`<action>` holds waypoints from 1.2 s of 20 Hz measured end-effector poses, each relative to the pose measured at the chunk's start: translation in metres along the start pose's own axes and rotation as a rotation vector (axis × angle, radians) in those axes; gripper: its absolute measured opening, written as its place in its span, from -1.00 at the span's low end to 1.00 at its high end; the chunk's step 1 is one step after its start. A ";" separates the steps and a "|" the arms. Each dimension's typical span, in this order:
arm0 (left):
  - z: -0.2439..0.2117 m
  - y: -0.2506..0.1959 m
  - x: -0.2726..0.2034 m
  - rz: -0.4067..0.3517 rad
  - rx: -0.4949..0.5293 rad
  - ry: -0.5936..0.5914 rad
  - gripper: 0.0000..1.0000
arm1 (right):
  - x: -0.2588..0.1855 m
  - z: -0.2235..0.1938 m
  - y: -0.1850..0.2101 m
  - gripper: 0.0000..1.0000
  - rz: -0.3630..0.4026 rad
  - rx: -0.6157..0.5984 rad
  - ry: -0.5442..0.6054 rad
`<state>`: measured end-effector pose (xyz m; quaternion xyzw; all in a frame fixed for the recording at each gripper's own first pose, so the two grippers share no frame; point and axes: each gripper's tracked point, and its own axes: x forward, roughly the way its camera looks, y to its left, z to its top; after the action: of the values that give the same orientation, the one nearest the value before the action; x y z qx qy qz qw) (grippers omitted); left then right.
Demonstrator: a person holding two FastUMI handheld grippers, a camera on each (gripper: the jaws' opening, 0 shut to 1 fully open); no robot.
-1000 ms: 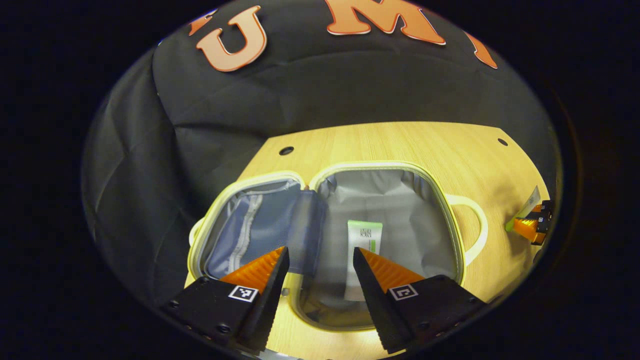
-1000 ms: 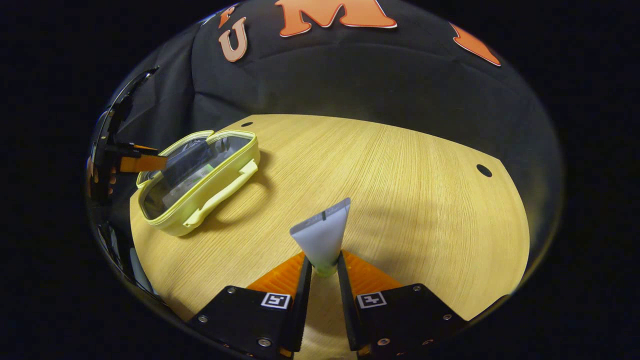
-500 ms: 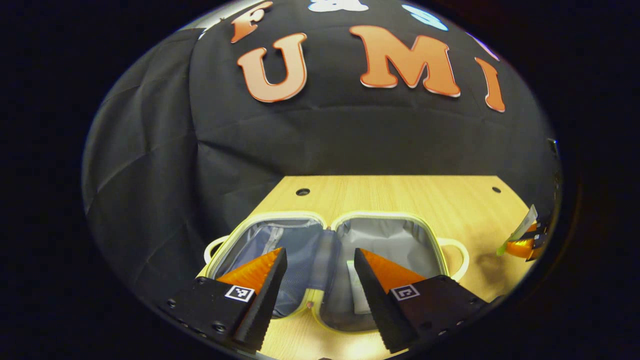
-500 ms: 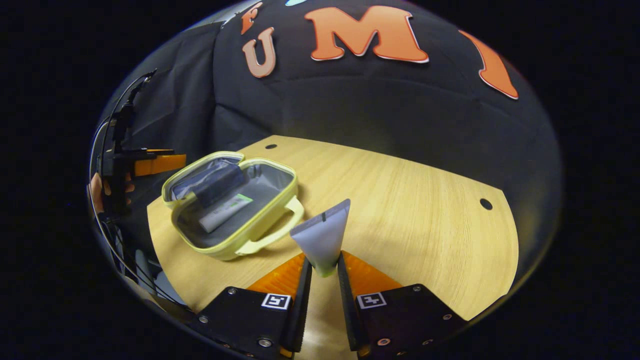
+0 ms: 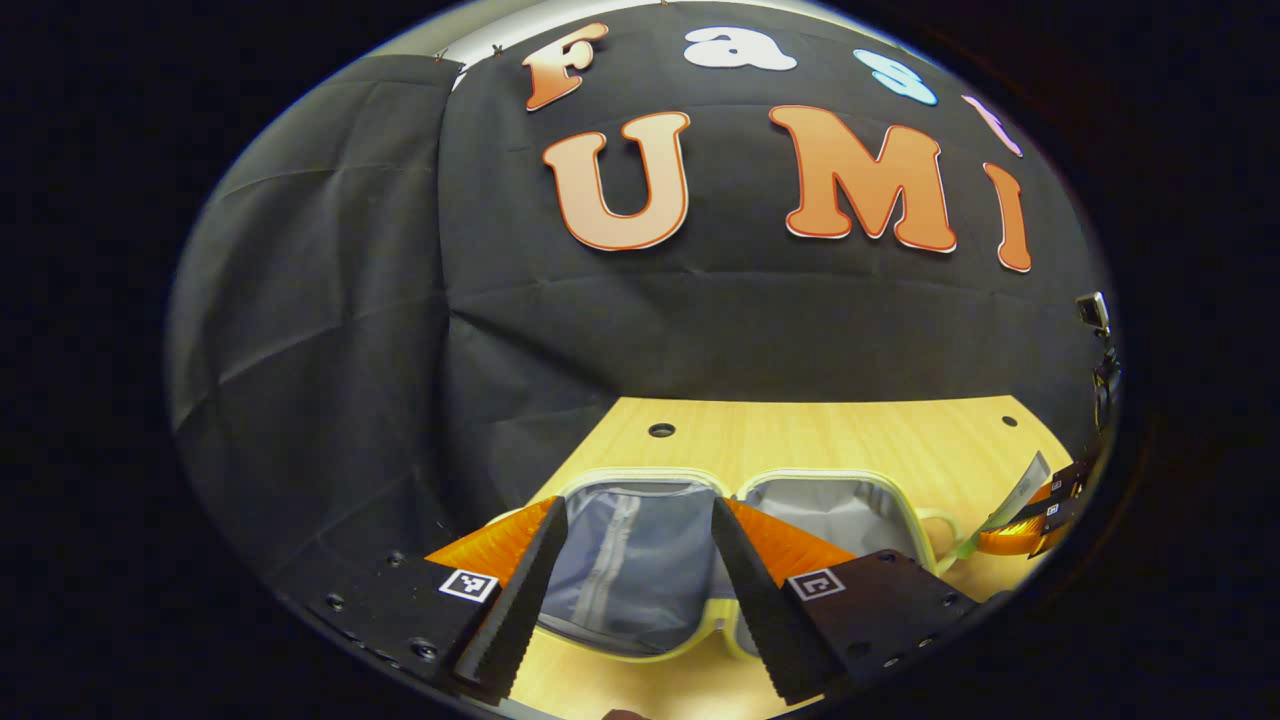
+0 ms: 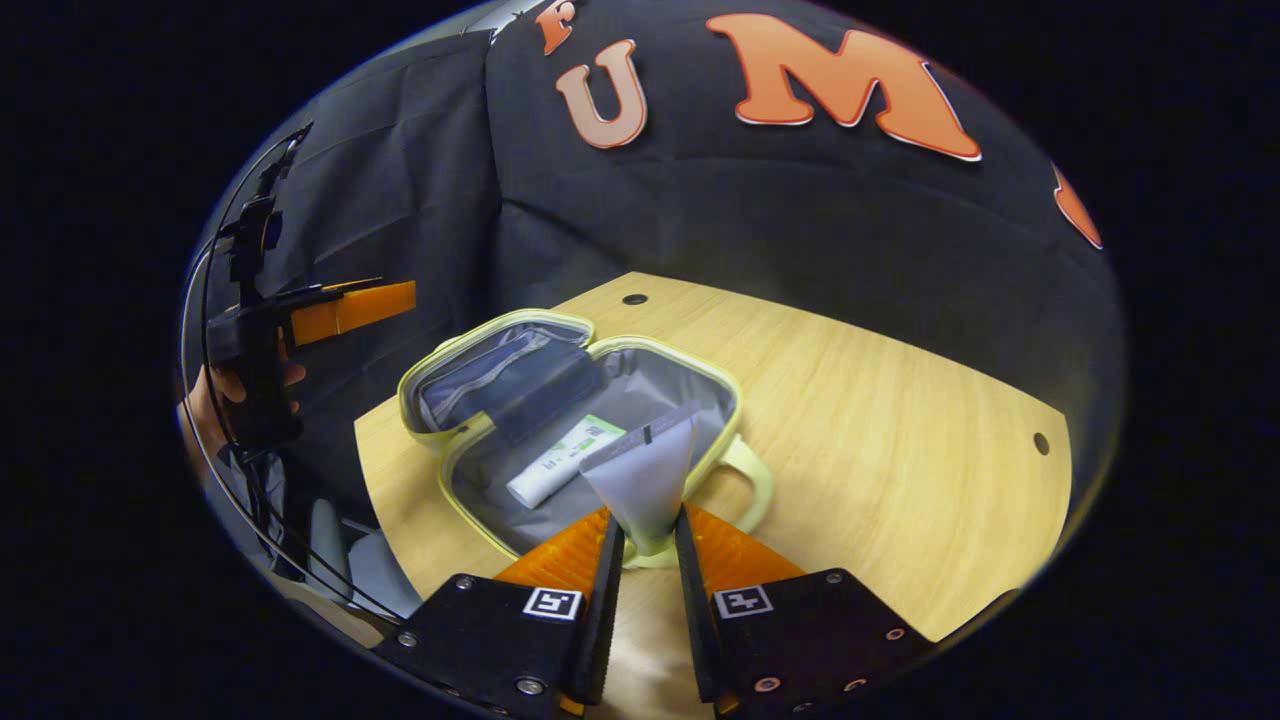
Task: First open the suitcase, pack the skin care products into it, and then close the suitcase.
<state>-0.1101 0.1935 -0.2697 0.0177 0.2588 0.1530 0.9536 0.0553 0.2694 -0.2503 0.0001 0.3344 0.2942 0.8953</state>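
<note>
Now the suitcase (image 6: 580, 420) lies open flat on the desk (image 6: 900, 430), both halves lined in grey, its yellow rim and handle (image 6: 752, 485) toward 4 o'clock in the right gripper view. One tube (image 6: 562, 460), white with a green end, lies inside the nearer half, slanting from 7 to 1 o'clock. A dark flap (image 6: 545, 395) stands between the two halves, across the hinge.

The right hand-held gripper (image 6: 648, 535) is pinching a second tube (image 6: 645, 480) by its green cap end, both fingers pressed against it; the flat crimped end points up and away, and it covers part of the case's near half and the first tube's far end. In the left gripper view this same gripper (image 5: 1030, 515) and its tube (image 5: 1015, 490) sit at 4 o'clock, just beside the case's handle (image 5: 935, 530).

The left hand-held gripper (image 5: 635, 545) is spread wide and holds nothing; between its fingers shows the case's zipped half (image 5: 630, 560), with the other half (image 5: 845, 510) behind the right finger, which hides much of it. From the right gripper view it (image 6: 340, 310) hangs at 9 o'clock, off the desk's edge, held by a hand (image 6: 225, 395), well apart from the case.

Two round holes (image 5: 661, 430) mark the desk's far corners. Black cloth (image 5: 400, 300) closes the back.
</note>
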 end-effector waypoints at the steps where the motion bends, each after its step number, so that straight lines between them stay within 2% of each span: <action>1: -0.005 0.012 0.001 0.013 0.002 0.002 0.80 | 0.009 0.001 0.007 -0.31 0.009 0.004 0.012; 5: -0.016 0.057 0.011 0.059 -0.027 0.016 0.79 | 0.045 -0.007 0.032 -0.31 0.036 0.032 0.087; 9: -0.029 0.102 0.027 0.085 -0.043 0.045 0.79 | 0.069 -0.020 0.039 -0.31 0.011 0.083 0.174; 11: -0.037 0.122 0.040 0.094 -0.050 0.068 0.79 | 0.083 -0.025 0.038 -0.31 -0.028 0.111 0.203; 12: -0.044 0.132 0.047 0.095 -0.066 0.084 0.79 | 0.086 -0.030 0.035 -0.43 -0.052 0.130 0.223; 13: -0.050 0.140 0.054 0.096 -0.087 0.101 0.83 | 0.089 -0.032 0.030 -0.43 -0.081 0.147 0.243; 14: -0.057 0.147 0.061 0.097 -0.111 0.122 0.80 | 0.091 -0.033 0.021 -0.31 -0.121 0.162 0.247; 15: -0.067 0.154 0.069 0.095 -0.132 0.143 0.80 | 0.092 -0.031 0.014 -0.40 -0.148 0.176 0.246; 16: -0.075 0.161 0.076 0.096 -0.147 0.165 0.80 | 0.091 -0.029 0.011 -0.29 -0.168 0.196 0.242; 20: -0.096 0.180 0.097 0.097 -0.186 0.217 0.80 | 0.090 -0.015 -0.002 -0.12 -0.221 0.260 0.210; 21: -0.100 0.182 0.102 0.100 -0.194 0.226 0.80 | 0.091 -0.010 -0.006 -0.16 -0.238 0.265 0.196; 22: -0.104 0.183 0.107 0.096 -0.202 0.240 0.80 | 0.094 -0.008 -0.009 -0.01 -0.253 0.263 0.185; 23: -0.109 0.188 0.109 0.098 -0.208 0.249 0.80 | 0.095 -0.007 -0.013 -0.13 -0.266 0.257 0.184; 24: -0.112 0.189 0.114 0.091 -0.213 0.257 0.80 | 0.097 -0.006 -0.015 0.15 -0.263 0.256 0.189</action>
<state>-0.1262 0.4027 -0.4005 -0.0914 0.3599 0.2234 0.9012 0.1178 0.3072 -0.3156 0.0427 0.4485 0.1285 0.8835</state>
